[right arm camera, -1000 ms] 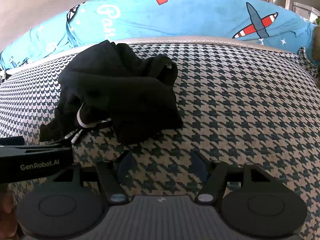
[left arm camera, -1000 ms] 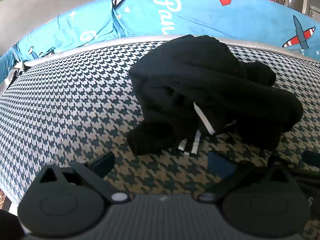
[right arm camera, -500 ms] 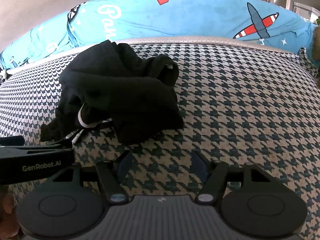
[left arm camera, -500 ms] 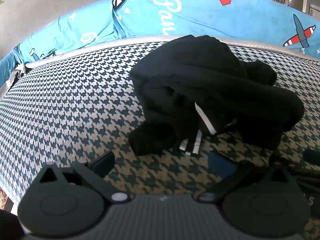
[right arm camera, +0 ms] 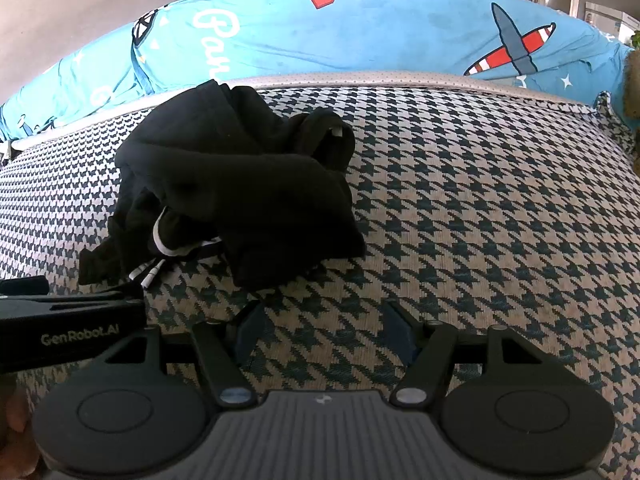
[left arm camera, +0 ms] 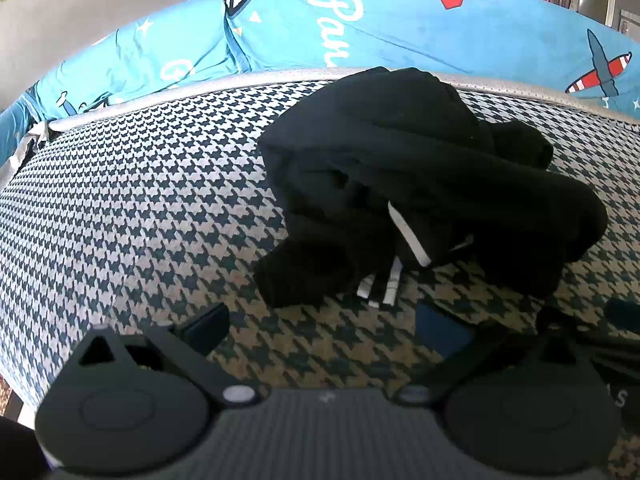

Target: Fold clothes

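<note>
Black garment (left arm camera: 424, 184) lies crumpled just above centre of your left wrist frame, its white-striped end nearest your left gripper (left arm camera: 322, 320); your right gripper (right arm camera: 324, 328) sees it upper left. Both spread wide, holding nothing.

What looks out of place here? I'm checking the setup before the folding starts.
Only the black garment: it lies crumpled in a heap on the houndstooth surface, white drawstrings trailing out underneath. Both the left gripper and right gripper are open and touch nothing. Nothing appears spilled or damaged.
</note>
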